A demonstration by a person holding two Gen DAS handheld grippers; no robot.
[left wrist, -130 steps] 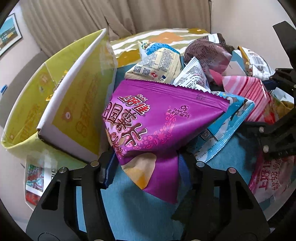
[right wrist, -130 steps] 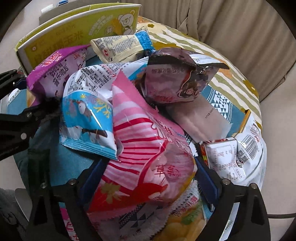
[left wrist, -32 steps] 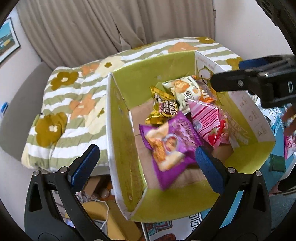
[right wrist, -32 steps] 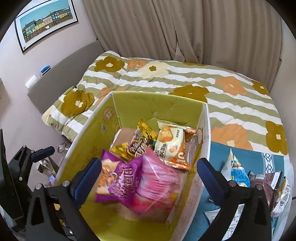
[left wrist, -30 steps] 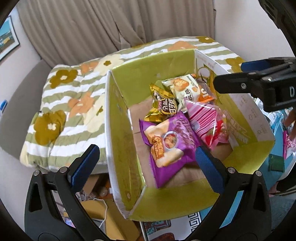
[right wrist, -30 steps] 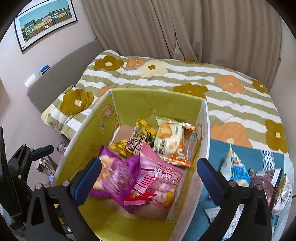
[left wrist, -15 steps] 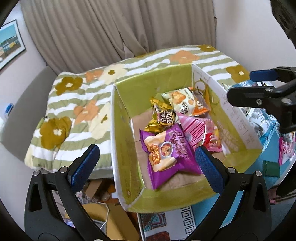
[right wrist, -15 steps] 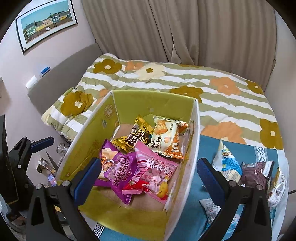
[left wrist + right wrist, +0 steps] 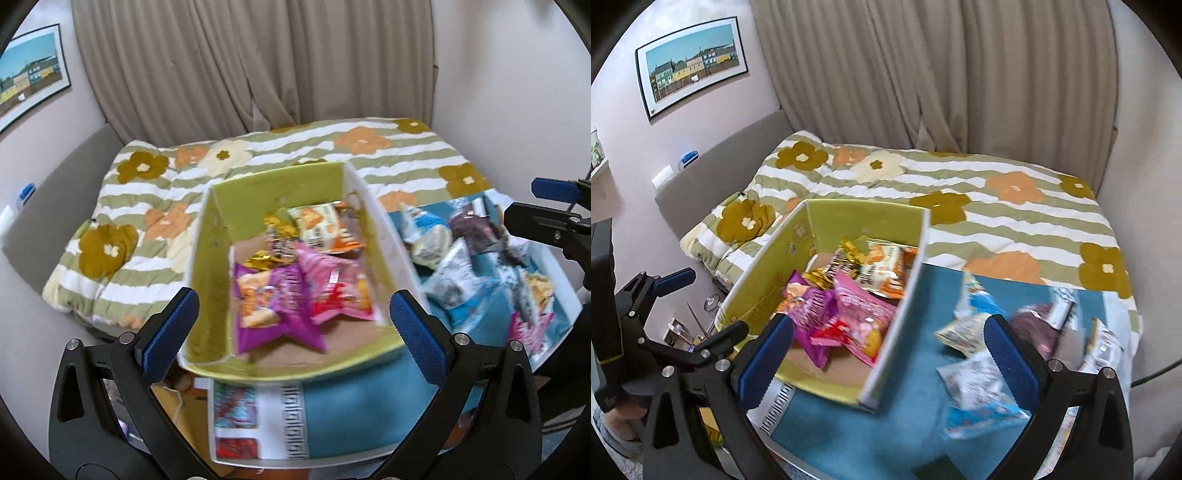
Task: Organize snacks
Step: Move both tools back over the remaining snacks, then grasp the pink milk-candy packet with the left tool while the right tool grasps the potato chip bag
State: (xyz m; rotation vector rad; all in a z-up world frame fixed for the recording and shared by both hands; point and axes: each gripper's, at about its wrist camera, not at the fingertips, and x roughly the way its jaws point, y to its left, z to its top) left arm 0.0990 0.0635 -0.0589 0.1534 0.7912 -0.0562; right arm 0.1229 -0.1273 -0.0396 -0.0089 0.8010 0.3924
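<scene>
A yellow-green cardboard box (image 9: 207, 258) (image 9: 764, 280) stands on the teal-topped table (image 9: 354, 417) (image 9: 916, 373). Inside lie a purple snack bag (image 9: 273, 306) (image 9: 809, 317), a pink bag (image 9: 332, 284) (image 9: 860, 310), a gold bag (image 9: 277, 247) and an orange-and-white bag (image 9: 321, 225) (image 9: 882, 266). Several loose snack bags (image 9: 454, 266) (image 9: 982, 373) lie on the table right of the box. My left gripper (image 9: 293, 314) hangs open and empty above the box's near edge. My right gripper (image 9: 888, 350) is open and empty, above the box's right wall.
A bed with a striped flower quilt (image 9: 155, 206) (image 9: 997, 206) lies behind the table, with curtains (image 9: 258, 66) beyond. A framed picture (image 9: 690, 62) hangs on the left wall. Clutter sits on the floor (image 9: 173, 391) left of the table.
Earlier each gripper was closed on a bag in the pile, purple left, pink right. Both bags now lie in the box. In the last half second both grippers pulled up and back.
</scene>
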